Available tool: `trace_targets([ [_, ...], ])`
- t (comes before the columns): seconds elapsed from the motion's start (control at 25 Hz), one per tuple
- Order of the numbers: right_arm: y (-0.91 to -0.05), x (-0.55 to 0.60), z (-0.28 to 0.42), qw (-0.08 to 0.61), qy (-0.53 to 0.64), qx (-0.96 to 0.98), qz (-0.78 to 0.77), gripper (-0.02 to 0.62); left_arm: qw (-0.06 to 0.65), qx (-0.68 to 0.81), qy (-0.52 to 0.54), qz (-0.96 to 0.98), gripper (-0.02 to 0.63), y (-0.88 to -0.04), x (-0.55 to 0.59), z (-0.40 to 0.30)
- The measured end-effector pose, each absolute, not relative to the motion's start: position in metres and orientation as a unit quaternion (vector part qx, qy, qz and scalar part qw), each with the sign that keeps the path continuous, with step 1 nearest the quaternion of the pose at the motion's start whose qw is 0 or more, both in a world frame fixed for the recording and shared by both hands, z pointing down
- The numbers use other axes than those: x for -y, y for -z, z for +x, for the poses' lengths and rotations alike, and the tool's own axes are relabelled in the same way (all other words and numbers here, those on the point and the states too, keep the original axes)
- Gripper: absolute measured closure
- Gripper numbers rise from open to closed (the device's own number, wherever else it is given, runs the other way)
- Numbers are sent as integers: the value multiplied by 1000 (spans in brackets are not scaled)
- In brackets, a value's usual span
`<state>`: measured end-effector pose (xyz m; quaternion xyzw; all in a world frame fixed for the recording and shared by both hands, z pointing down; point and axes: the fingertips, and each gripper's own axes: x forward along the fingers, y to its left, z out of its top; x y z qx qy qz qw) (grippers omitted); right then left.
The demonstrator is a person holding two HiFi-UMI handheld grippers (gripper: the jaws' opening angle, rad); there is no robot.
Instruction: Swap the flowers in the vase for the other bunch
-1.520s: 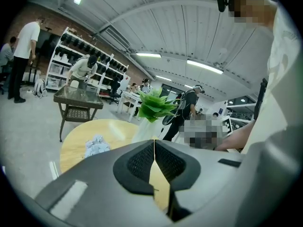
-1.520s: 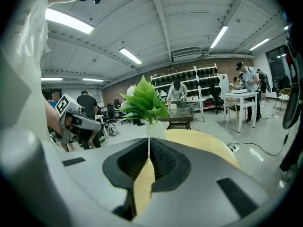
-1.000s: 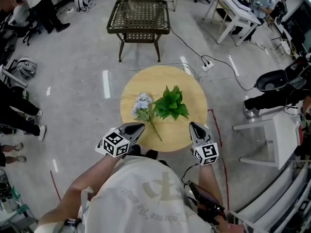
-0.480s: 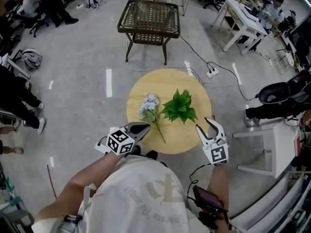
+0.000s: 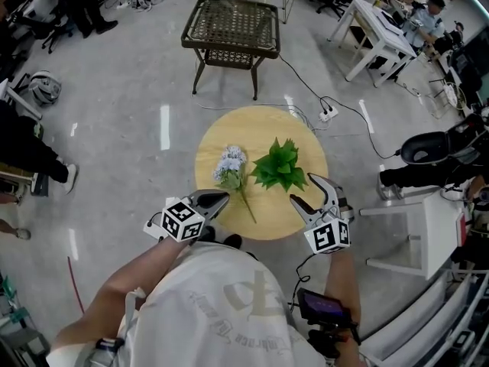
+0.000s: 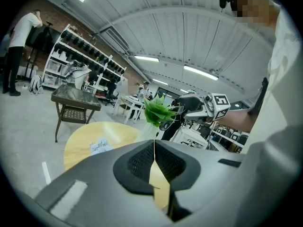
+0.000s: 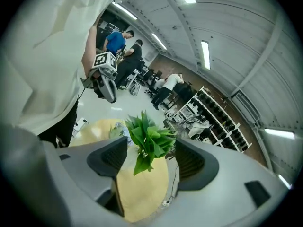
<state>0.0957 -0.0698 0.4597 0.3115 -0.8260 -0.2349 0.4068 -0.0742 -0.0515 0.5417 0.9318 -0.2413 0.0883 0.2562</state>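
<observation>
A green leafy bunch (image 5: 280,167) stands upright on the round wooden table (image 5: 260,125). Below its leaves a pale clear vase (image 6: 147,132) shows in the left gripper view. A pale blue flower bunch (image 5: 230,165) lies flat on the table to its left, stem toward me. My right gripper (image 5: 304,190) hovers just right of the green bunch (image 7: 147,140). Its jaws have just been opening and stand wide, with nothing between the pads. My left gripper (image 5: 217,201) hangs over the near table edge, below the blue flowers (image 6: 99,146). It is shut and empty.
A dark wicker side table (image 5: 229,25) stands beyond the round table. A power strip with a cable (image 5: 327,113) lies on the floor at the back right. White furniture (image 5: 412,228) stands to the right. People sit and stand around the room's edges.
The right gripper's jaws went from shut to wide open. It rolled so both fingers show side by side, and moved up toward the green bunch. The left gripper stayed put.
</observation>
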Motion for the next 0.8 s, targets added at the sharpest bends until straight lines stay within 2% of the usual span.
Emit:
trace_targets([
  [0.28,-474,80,71,489,308,783,231,307,257,255,-85,928,597,-541,52,-85],
  [0.8,-517,95,70,561,351,729,176,317,265,276,-78,920,597,-540,52,-101],
])
